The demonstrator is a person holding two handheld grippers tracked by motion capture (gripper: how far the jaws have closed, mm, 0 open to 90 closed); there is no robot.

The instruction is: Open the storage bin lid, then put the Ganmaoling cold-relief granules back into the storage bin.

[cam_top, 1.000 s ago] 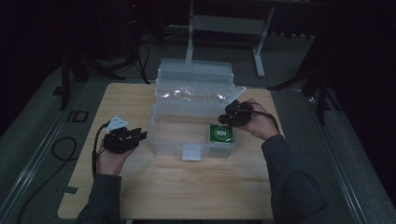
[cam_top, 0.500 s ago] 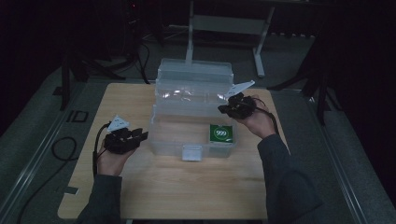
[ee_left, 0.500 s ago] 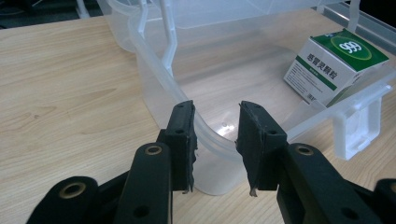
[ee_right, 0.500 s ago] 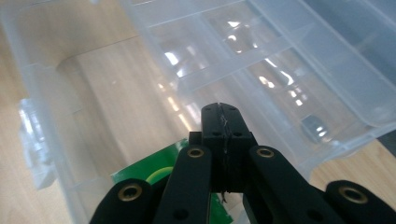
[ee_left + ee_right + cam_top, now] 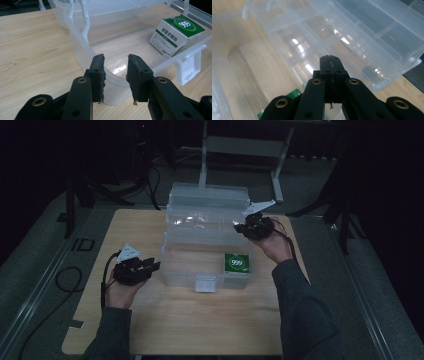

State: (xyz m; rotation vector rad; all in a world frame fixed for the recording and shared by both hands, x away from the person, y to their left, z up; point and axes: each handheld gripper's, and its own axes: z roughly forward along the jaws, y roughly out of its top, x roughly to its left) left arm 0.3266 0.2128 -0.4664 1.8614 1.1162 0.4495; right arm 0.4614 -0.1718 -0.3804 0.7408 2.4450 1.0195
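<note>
A clear plastic tiered storage box [image 5: 200, 222] stands open in the middle of the wooden table. Its lower bin [image 5: 82, 47] holds a green and white carton marked 999 [image 5: 236, 263] in the right front corner, seen also in the left gripper view [image 5: 178, 33]. My left gripper [image 5: 155, 266] is open at the bin's left front corner, and its jaws [image 5: 115, 77] stand either side of the curved rim. My right gripper [image 5: 241, 227] is shut on nothing, raised beside the upper divided tray [image 5: 352, 37], with a sliver of the carton [image 5: 292, 96] below it.
The bin's front latch [image 5: 205, 283] faces the person. Bare wooden table [image 5: 200, 320] lies in front of the box. Stands and cables sit on the dark floor behind and to the left of the table.
The right gripper has lifted away from the carton and moved back and up toward the upper tray. The left gripper has stayed at the bin's corner.
</note>
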